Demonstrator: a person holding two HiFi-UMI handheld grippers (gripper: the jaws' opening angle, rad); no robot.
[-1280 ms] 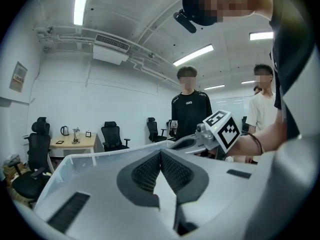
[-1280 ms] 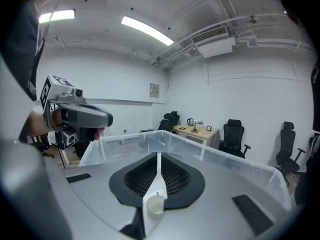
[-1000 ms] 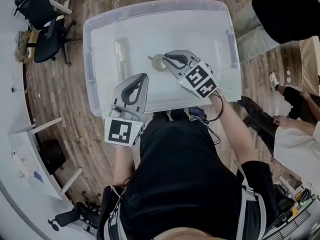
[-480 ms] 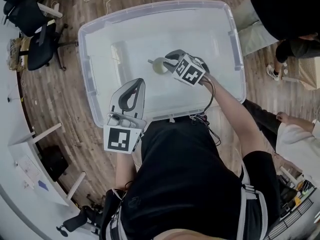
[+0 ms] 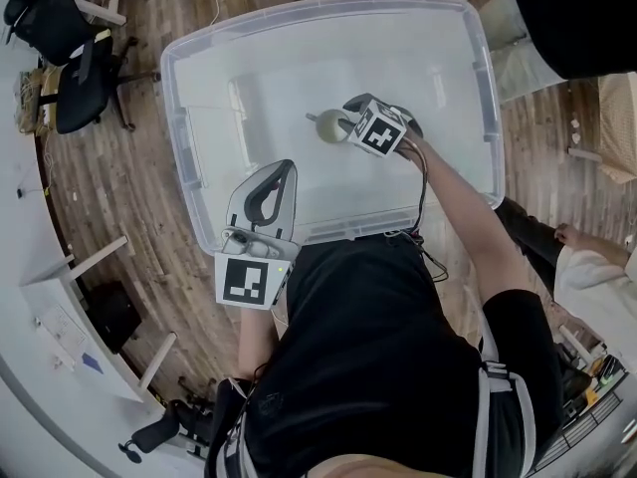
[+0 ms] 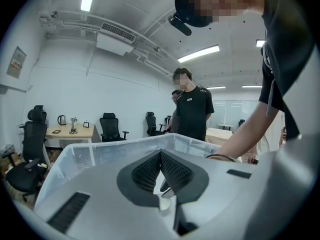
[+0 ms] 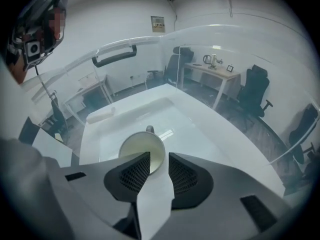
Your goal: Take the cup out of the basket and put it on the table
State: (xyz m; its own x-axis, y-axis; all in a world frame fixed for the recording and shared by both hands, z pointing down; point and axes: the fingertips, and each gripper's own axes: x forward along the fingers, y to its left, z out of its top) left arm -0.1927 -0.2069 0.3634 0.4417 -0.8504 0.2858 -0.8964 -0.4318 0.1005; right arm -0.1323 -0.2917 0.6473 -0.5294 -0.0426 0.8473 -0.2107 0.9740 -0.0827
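Hovering with the left gripper (image 6: 160, 153) over the near edge of the clear basket (image 5: 179, 118), keeping its jaws pressed together on nothing. Leaving bare white floor ahead of those tips and free room out to the side walls on both hands. Looking past the far rim from there toward a bystander (image 6: 192, 109) in a black shirt and some office chairs (image 6: 109, 126). Reaching with the right gripper (image 7: 159, 160) down inside the basket, ahead of the left one and off to its right. Keeping these jaws apart and straddling the near wall of the cup (image 7: 141, 151), left pad over the mouth, right pad outside it, not yet pinching. Still having open floor beyond these tips up to the far wall, and more to their right. Compared with a second ago, having pushed the right gripper forward, so now bracketing the rim rather than sitting just beside the cup. Keeping the left gripper at much the same spot by the near edge. Containing the pale cup, sitting mouth-up on the basket floor, its handle (image 7: 149, 129) pointing away from the right gripper's tips.
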